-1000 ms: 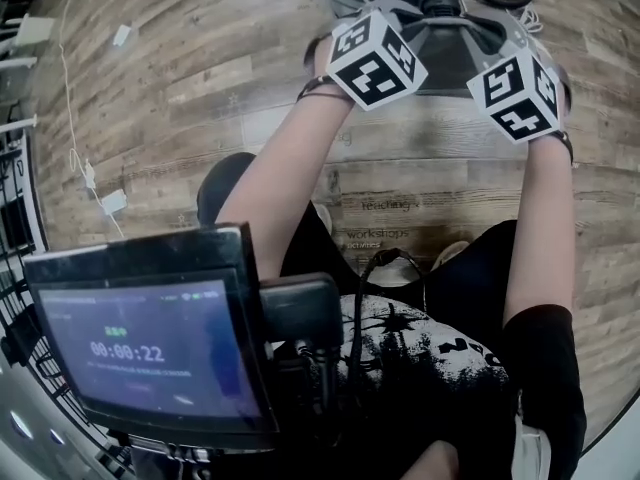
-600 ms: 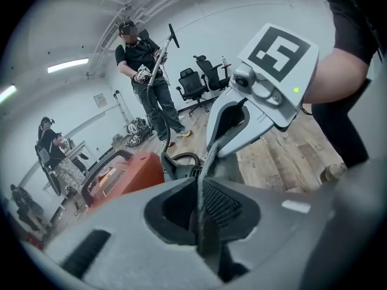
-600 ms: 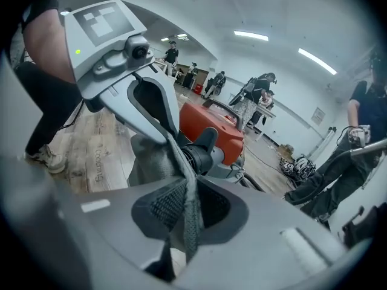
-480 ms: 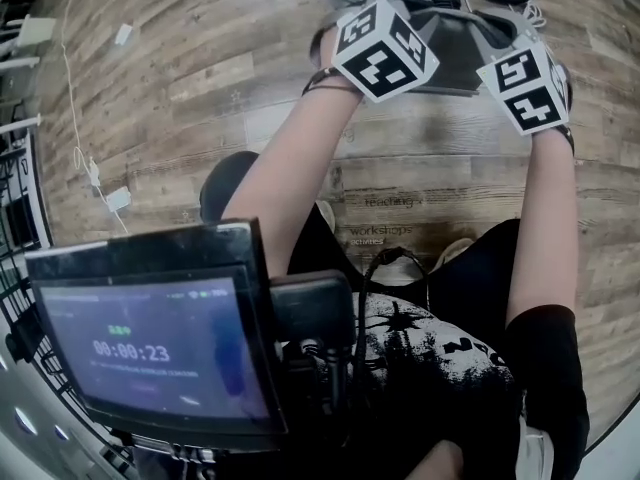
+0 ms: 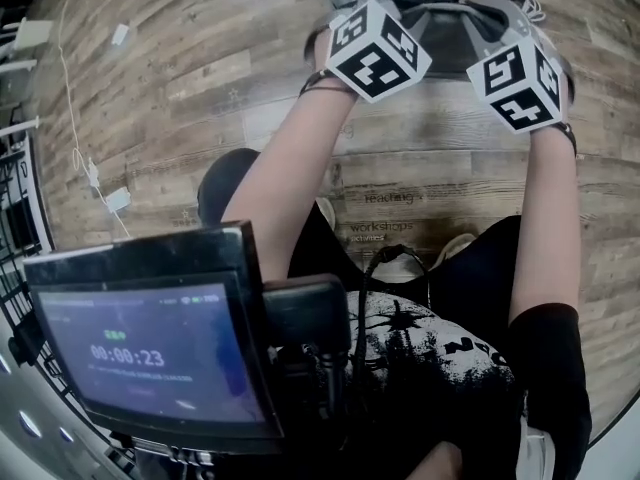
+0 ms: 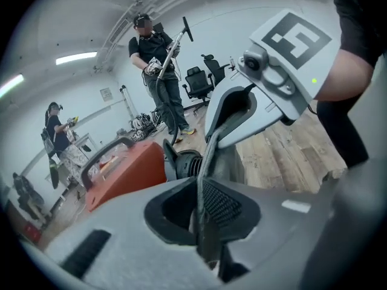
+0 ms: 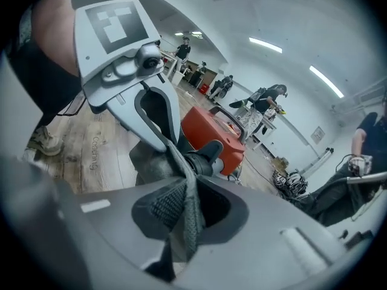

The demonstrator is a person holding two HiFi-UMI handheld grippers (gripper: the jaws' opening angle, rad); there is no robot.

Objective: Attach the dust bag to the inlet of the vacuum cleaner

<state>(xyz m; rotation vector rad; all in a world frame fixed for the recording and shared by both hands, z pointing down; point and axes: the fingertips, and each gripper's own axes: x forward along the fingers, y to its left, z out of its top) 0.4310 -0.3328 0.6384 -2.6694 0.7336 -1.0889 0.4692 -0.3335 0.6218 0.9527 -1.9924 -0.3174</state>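
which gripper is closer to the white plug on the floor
left. the left gripper grips the dust bag edge nearer the white plug; the right gripper grips the far edge

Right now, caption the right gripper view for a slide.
Right gripper pinches the grey dust bag opposite the left gripper, orange vacuum cleaner beyond.

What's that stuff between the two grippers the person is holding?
A grey dust bag, stretched between the left gripper and right gripper, each shut on one edge. The head view shows it; both gripper views show the pinched fabric.
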